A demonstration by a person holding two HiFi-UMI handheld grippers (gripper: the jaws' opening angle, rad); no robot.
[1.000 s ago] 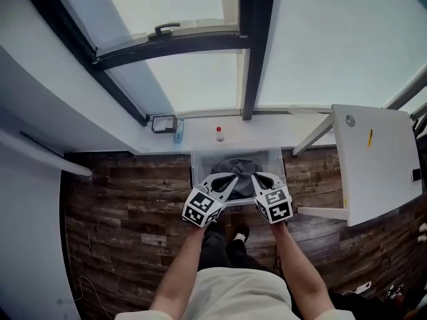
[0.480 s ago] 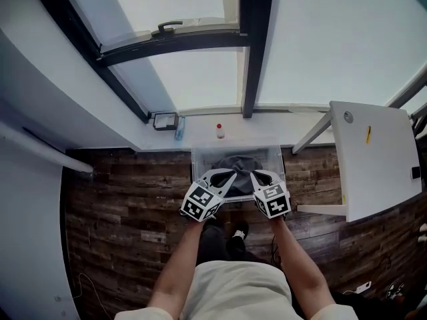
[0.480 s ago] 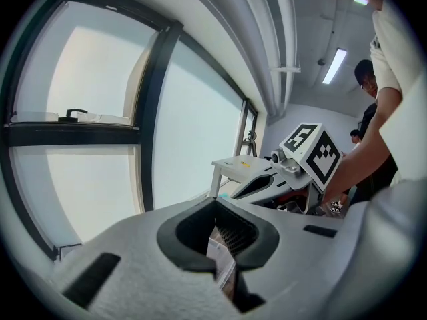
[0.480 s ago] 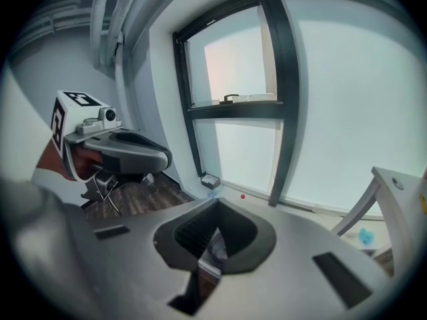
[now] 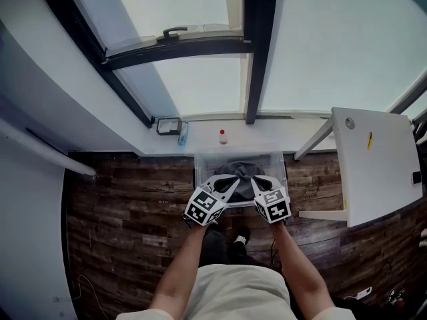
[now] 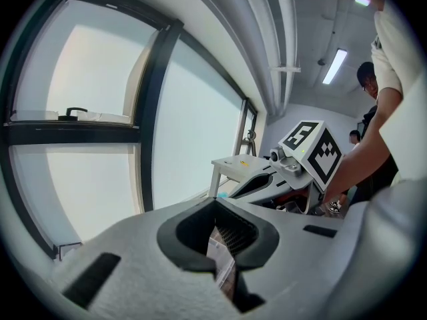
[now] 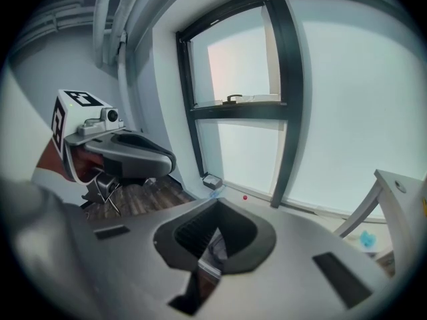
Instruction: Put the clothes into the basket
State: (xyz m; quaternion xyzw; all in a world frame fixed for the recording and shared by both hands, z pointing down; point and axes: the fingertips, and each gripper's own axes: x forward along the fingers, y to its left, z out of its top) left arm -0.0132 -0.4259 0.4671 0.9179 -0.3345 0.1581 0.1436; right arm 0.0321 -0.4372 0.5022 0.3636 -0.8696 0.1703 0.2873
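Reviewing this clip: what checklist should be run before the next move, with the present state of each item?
1. Dark clothes inside the basket: ok, the heap lies within its walls.
2. Basket upright on the floor: ok.
3. Left tongs free: ok, shut with nothing between them.
4. Right tongs free: ok, shut with nothing between them.
5. No clothes left outside the basket: cannot tell. None shows on the boards, but the person's body hides part of the floor.

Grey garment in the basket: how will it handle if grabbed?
Likely floppy: the grey garment lies crumpled in a soft heap inside the clear basket. Probably light, and it should drape rather than roll or slip.
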